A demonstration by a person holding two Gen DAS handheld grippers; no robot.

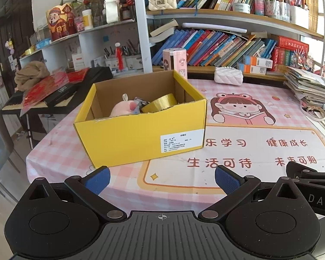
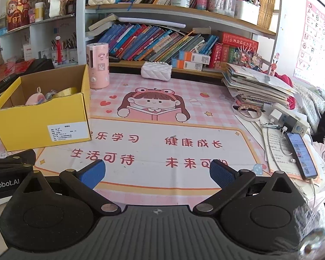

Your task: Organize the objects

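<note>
Bookshelves crammed with leaning books fill the far wall behind a desk covered by a pink checked mat [image 2: 162,91] printed with a cartoon girl reading. On the left of that mat stands the yellow cardboard box [image 1: 140,136], open at the top, and inside it lie a pink plush toy [image 1: 122,108], a gold roll of tape [image 1: 160,104] leaning against the right inner wall, and a small greyish item between them that is too hidden to name. The sorting looks largely done for the middle of the desk, since the printed area in front of both tools is bare. The left gripper [image 1: 161,181] hovers just near of the box with its blue pads spread wide and nothing between them; the right gripper [image 2: 157,174] hangs over the bare lettered part of the mat, likewise fully spread and holding nothing. Loose things remain farther out: a white quilted purse [image 2: 155,71] at the far edge by the shelf, a pink cartoon-printed canister [image 2: 98,65] just behind the box's right corner, and on the right a stack of papers [image 2: 257,86], a ring of white tape [image 2: 248,112] and a phone [image 2: 301,156] on its cable. If another item is to go in, the purse seems the likeliest; the right tool would do best to approach it squarely, pads either side of its narrow width, and lift clear of the box rim before lowering it into the free space at the box's left.
</note>
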